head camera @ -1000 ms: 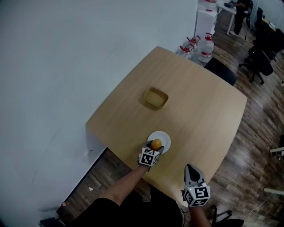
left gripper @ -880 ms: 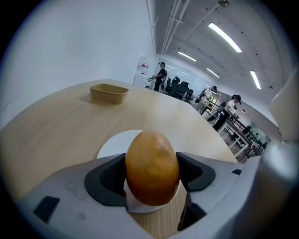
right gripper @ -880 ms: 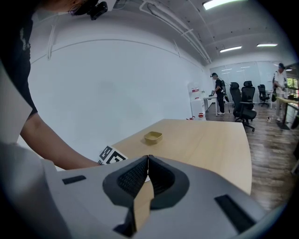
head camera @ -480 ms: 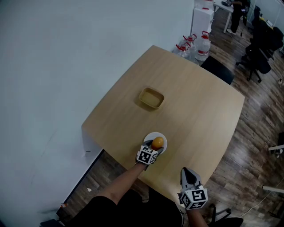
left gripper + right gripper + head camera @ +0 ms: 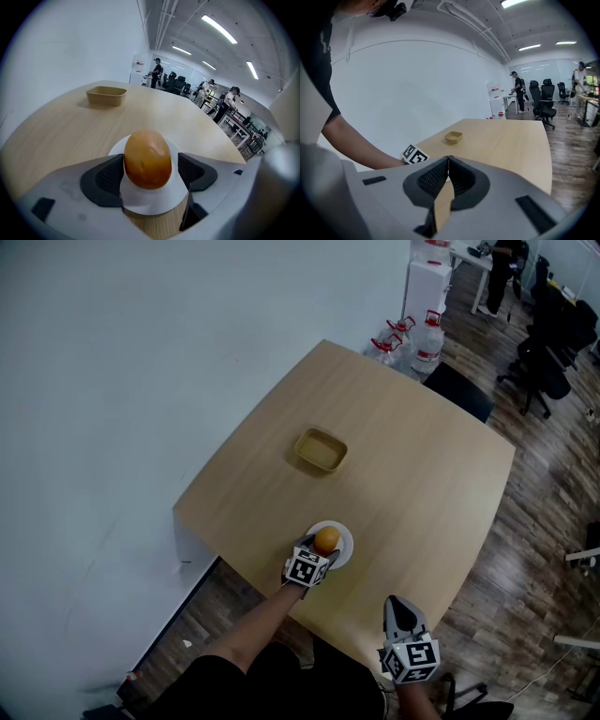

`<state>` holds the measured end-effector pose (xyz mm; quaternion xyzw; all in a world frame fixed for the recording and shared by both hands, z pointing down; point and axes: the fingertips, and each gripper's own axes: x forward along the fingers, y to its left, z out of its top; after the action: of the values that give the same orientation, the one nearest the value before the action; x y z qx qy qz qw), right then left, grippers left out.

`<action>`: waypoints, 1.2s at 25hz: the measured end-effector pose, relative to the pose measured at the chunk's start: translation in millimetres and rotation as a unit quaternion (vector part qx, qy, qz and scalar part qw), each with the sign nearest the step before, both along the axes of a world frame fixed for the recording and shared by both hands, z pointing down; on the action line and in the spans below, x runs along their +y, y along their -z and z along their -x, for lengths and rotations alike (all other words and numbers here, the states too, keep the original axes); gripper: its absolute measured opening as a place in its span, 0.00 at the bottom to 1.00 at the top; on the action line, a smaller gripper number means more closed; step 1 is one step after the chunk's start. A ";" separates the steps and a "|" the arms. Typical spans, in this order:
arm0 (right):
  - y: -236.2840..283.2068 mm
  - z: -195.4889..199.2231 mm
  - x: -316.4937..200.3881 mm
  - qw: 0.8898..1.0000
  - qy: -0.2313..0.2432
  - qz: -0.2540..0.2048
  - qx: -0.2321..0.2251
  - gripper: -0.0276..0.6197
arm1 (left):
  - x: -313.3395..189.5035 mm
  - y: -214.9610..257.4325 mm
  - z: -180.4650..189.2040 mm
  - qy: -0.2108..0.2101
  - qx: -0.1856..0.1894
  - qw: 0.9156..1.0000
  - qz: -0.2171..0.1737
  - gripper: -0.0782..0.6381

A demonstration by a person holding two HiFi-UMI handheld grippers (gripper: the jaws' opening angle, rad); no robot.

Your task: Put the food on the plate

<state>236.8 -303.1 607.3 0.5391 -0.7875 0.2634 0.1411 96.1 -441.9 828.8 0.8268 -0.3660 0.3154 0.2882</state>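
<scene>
An orange-brown, egg-shaped piece of food (image 5: 147, 158) stands upright between the jaws of my left gripper (image 5: 323, 550), which is shut on it. It sits just over the small white plate (image 5: 154, 202), near the table's front edge in the head view, where the food (image 5: 326, 539) covers part of the plate (image 5: 344, 538). Whether the food touches the plate I cannot tell. My right gripper (image 5: 400, 603) hangs at the near table edge, to the right of the plate. Its jaws (image 5: 448, 161) are shut and hold nothing.
A shallow tan bowl (image 5: 321, 451) stands farther back on the wooden table (image 5: 422, 474). A white wall runs along the left. Water bottles (image 5: 427, 334) and a black chair (image 5: 461, 388) are beyond the far corner. People and office chairs are in the background.
My left gripper and the food have shifted slightly left over the plate. The right gripper has hardly moved.
</scene>
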 end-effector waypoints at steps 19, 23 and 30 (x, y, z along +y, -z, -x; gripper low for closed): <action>30.7 30.7 31.7 0.999 -0.004 -0.044 0.014 0.14 | 35.9 87.0 35.5 0.017 0.052 0.996 -0.076 0.58; 44.6 43.5 49.2 0.998 -0.024 -0.057 0.017 0.14 | 75.1 127.8 45.1 0.017 0.082 0.993 -0.087 0.58; 79.3 74.2 99.2 0.993 -0.057 -0.101 0.017 0.14 | 165.1 212.8 69.6 0.024 0.173 0.977 -0.120 0.57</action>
<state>162.6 -204.0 528.0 0.5994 -0.7753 0.1805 0.0839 26.5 -276.8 616.0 0.8884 -0.3654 0.1146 0.2533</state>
